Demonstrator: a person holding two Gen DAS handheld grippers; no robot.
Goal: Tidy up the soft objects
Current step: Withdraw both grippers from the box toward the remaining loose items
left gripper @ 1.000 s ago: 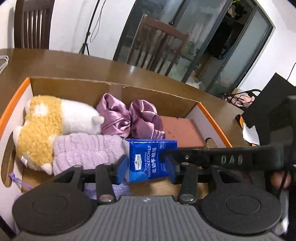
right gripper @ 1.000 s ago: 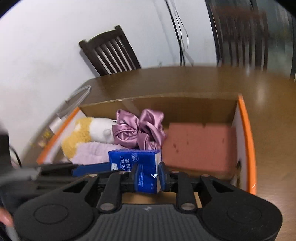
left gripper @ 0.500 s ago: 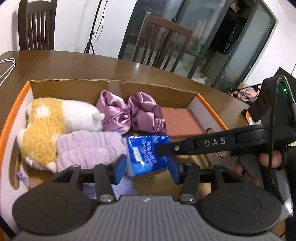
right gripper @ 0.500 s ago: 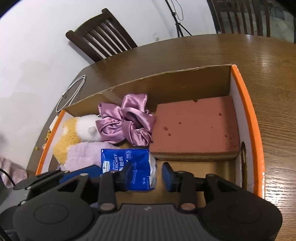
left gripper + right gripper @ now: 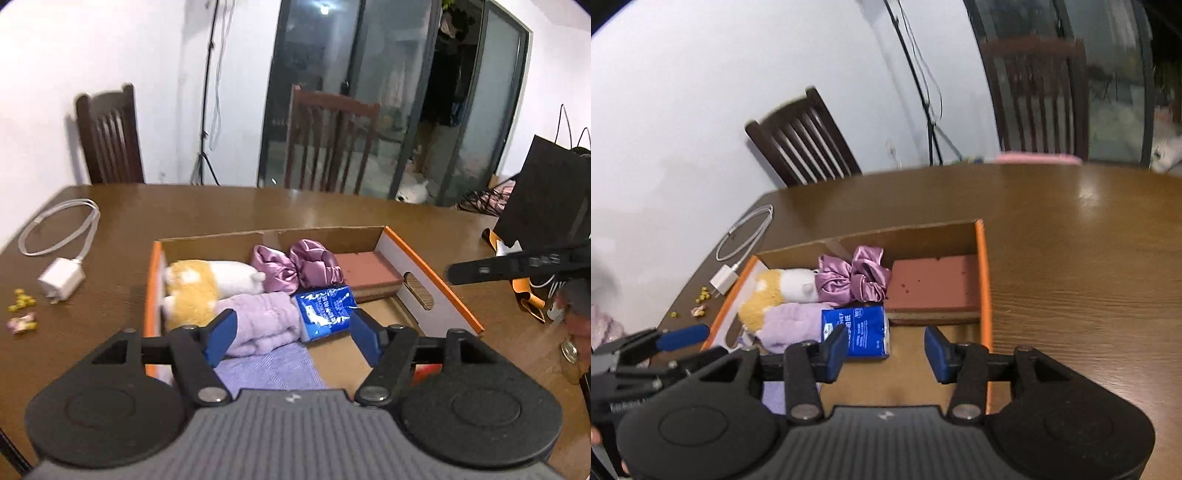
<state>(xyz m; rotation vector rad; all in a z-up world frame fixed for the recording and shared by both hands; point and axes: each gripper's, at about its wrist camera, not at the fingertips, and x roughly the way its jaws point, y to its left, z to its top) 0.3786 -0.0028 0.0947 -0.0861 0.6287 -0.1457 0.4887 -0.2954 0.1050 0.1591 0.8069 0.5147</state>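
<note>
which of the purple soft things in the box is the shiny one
The satin scrunchie, bunched in glossy folds at the back of the box between the plush toy and the reddish sponge. The lilac fuzzy sock in front of it is matte and fluffy.

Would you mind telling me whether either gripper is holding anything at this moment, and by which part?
Nothing is held. The left gripper and right gripper are both opening with nothing between their pads; the blue tissue pack lies free in the box.

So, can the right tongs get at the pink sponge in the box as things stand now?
Probably yes. The right tongs are opening with nothing between them, and the pink sponge lies uncovered at the box far right corner. Only the blue tissue pack sits nearby, to its left.
</note>
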